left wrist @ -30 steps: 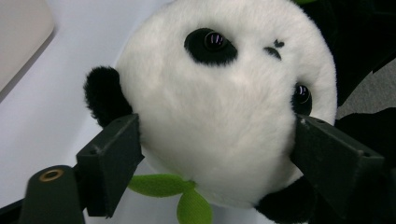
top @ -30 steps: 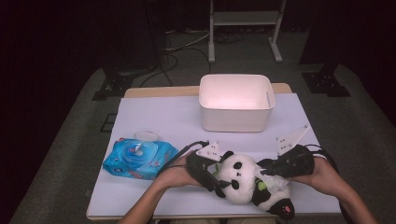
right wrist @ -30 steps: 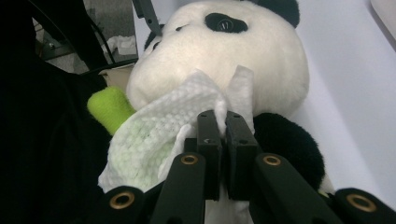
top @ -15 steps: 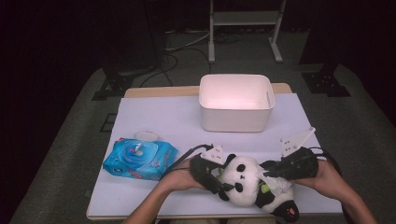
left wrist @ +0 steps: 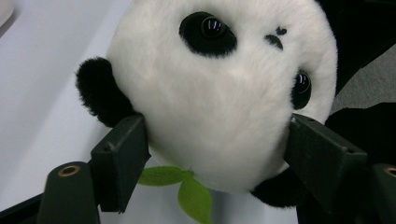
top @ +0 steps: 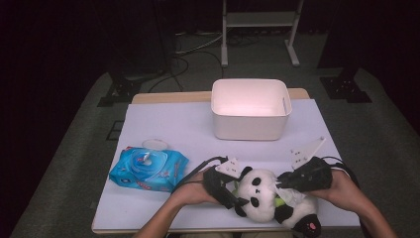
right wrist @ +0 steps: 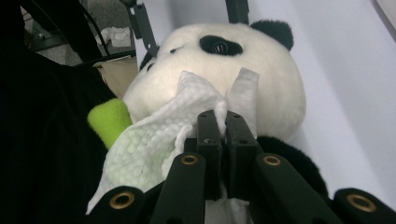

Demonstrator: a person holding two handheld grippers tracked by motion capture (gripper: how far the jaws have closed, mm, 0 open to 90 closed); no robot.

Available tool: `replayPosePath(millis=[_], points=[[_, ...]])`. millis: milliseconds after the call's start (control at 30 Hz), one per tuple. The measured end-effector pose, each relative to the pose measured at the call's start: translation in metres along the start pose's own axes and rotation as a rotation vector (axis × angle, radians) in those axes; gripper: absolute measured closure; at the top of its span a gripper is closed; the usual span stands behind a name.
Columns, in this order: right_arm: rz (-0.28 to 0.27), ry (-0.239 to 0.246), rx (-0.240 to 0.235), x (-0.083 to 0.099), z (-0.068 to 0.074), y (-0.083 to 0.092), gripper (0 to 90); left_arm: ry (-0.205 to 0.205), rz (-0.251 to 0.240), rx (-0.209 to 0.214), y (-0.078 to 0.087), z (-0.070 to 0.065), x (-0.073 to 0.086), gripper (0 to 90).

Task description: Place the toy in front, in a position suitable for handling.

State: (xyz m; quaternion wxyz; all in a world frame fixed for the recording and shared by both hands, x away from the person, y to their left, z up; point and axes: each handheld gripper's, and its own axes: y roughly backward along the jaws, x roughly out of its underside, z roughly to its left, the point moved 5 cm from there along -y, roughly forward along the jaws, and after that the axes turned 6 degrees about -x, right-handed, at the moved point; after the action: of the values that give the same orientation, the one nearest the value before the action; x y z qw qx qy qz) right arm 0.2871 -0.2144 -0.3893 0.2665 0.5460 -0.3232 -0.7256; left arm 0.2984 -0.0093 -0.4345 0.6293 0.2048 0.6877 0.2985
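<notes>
Work sits at the near edge of the table (top: 163,124), close to the person's side; the wide middle of the white sheet is bare, with free room between the hands and the far things. White bin (top: 250,109) stands at the far centre, near the back edge, inside looks empty. Blue wipes pack (top: 147,168) lies near left, lid flipped open, well apart from the bin and just left of the left hand. Panda plush (top: 262,196) lies on its back near the front edge, right of centre, one foot close to the table lip. Left gripper (top: 225,191) is at the panda's head: in the left gripper view the jaws stand either side of the head (left wrist: 219,93), pads touching the fur at both cheeks, grasping it after having just eased slightly wider; a green leaf (left wrist: 187,186) pokes out below. Right gripper (top: 292,181) is over the panda's belly, jaws clenched on a white wipe (right wrist: 187,121) that is pressed against the panda's face and chest in the right gripper view.
</notes>
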Motion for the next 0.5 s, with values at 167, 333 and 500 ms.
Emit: replayPosePath(millis=[167, 333, 500], points=[[-0.028, -0.012, -0.004, 0.010, 0.001, 0.004, 85.5, 0.016, 0.014, 0.006, 0.003, 0.002, 0.000, 17.0], [-0.032, -0.010, -0.012, 0.012, 0.003, 0.005, 85.6, 0.046, 0.015, 0.032, -0.002, 0.003, -0.001, 14.4], [-0.032, -0.002, -0.022, 0.014, 0.005, 0.004, 85.6, 0.054, 0.036, 0.071, -0.013, 0.003, -0.004, 12.6]])
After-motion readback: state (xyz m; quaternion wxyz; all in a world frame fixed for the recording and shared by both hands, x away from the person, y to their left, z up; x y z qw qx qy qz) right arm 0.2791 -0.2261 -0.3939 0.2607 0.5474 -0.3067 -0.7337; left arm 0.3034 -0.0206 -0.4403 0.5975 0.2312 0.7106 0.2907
